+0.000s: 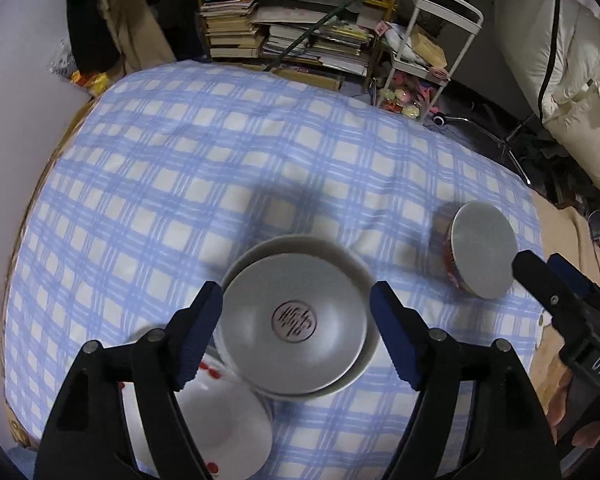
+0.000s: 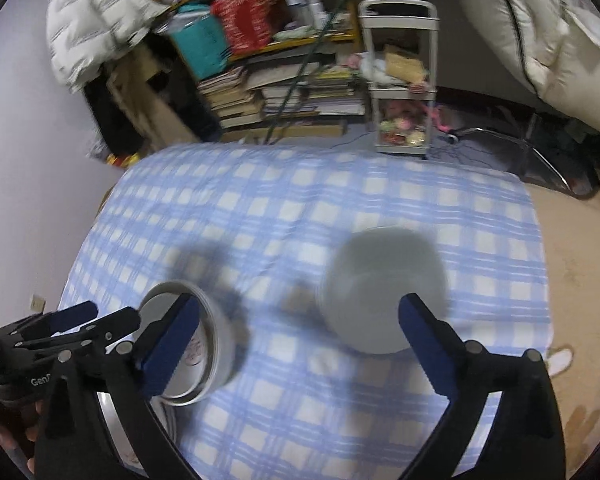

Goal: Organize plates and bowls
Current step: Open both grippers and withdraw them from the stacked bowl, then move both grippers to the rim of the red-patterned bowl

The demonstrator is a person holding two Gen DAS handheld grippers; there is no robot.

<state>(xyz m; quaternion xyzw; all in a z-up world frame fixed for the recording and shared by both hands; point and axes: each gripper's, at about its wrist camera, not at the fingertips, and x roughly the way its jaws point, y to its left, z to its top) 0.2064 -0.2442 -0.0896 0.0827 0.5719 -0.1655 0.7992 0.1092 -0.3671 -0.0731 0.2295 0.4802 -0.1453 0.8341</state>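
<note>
A: Going left to right in the left wrist view, what is already sorted?

B: At the lower left lies a white plate with red dots [image 1: 224,424], partly under the left gripper [image 1: 296,334]. Just right of it, at the bottom centre, a grey bowl with a dark seal mark [image 1: 294,320] sits nested inside a larger pale bowl [image 1: 354,378]. That nesting looks done. Toward the right edge a red-patterned bowl [image 1: 482,254] stands alone on the checked worktop [image 1: 180,168], well apart from the stack, so I judge it is left to gather.

A: And the fingers?

B: Both pairs are released. The left fingers [image 1: 198,340] stand either side of the nested bowls without pressing them; the right gripper [image 2: 300,346] is spread wide over bare cloth, grasping nothing.

A: What does the right wrist view add?

B: At its lower left it shows the left tool from the side beside the pale stack [image 2: 216,344], and the lone bowl [image 2: 380,292] sits centre-right, blurred, so its red pattern is lost. The dotted plate's pattern only the left view makes clear.
</note>
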